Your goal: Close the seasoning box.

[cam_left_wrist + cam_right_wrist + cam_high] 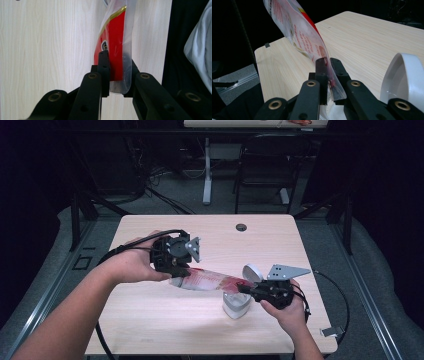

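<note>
Both tools, left tool (181, 269) and right tool (248, 289), clamped on the sachet (207, 281) ends; next probably tipping toward white container (237, 306) below the right one.

The plastic pouch (112, 50) was red with a gold stripe and clear edges; its other side was white with red print. The bench (150, 315) was pale wood. The container (237, 306) was white. The fingers (321, 72) were black.
</note>
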`<state>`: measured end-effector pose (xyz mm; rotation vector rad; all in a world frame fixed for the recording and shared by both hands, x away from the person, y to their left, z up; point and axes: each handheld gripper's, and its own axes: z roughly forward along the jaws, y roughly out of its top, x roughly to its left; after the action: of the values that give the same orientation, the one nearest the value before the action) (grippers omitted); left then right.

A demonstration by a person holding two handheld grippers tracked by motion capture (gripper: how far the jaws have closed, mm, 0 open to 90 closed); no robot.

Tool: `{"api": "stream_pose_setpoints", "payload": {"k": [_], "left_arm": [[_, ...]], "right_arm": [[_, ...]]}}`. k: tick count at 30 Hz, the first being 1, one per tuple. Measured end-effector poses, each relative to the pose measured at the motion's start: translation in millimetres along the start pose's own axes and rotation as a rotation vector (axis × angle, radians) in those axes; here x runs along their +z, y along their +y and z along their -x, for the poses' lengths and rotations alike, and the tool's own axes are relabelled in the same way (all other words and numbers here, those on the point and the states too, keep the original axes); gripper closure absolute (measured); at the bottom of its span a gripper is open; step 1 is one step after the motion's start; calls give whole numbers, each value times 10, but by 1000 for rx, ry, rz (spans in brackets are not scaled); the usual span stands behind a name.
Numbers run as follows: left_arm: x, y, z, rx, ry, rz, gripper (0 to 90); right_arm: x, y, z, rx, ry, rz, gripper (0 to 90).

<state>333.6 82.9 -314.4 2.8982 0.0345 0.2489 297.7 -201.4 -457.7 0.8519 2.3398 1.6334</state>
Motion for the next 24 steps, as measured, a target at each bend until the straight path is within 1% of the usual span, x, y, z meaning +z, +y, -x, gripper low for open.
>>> {"api": "stream_pose_setpoints", "payload": {"k": [7,15,17,20,24], "left_arm": [[-5,10,3,2,2,-4,814],[-9,21,5,7,5,-5,816],[-9,20,4,7,5,-5,815],[-9,19,2,6,4,-5,815],[-9,20,4,7,4,-5,816]], "right_arm": [[-1,0,-1,-3,-3,-4,851],[3,-2,0,-9,-15,-13,816],[5,-2,1,-10,-16,-13,813],[8,-3,0,-7,-14,-13,781],[12,-4,-1,-10,-11,-19,772]]}}
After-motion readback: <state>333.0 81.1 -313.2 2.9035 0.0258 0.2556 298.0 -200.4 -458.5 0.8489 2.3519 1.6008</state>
